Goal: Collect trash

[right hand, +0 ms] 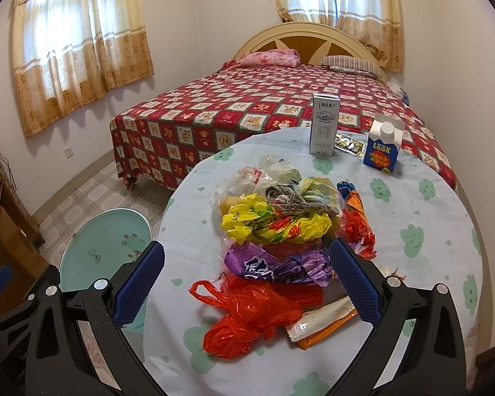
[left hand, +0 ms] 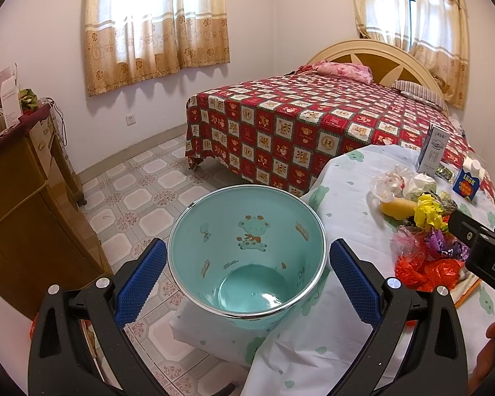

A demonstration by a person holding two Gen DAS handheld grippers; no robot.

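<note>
A pile of crumpled plastic bags and wrappers lies on the round table (right hand: 429, 264): a red bag (right hand: 247, 316), a purple wrapper (right hand: 264, 264), a yellow bag (right hand: 264, 221), clear bags (right hand: 247, 178) and an orange-white wrapper (right hand: 323, 326). My right gripper (right hand: 247, 280) is open above the red and purple pieces, holding nothing. An empty teal bin (left hand: 247, 254) stands beside the table's left edge. My left gripper (left hand: 247, 277) is open, its jaws on either side of the bin's rim. The pile also shows in the left wrist view (left hand: 425, 237).
A white milk carton (right hand: 325, 125), a blue juice carton (right hand: 382, 148) and a foil packet (right hand: 349, 143) stand at the table's far side. A bed with a red patterned cover (right hand: 264, 109) is behind. A wooden cabinet (left hand: 26, 198) stands at the left on the tiled floor.
</note>
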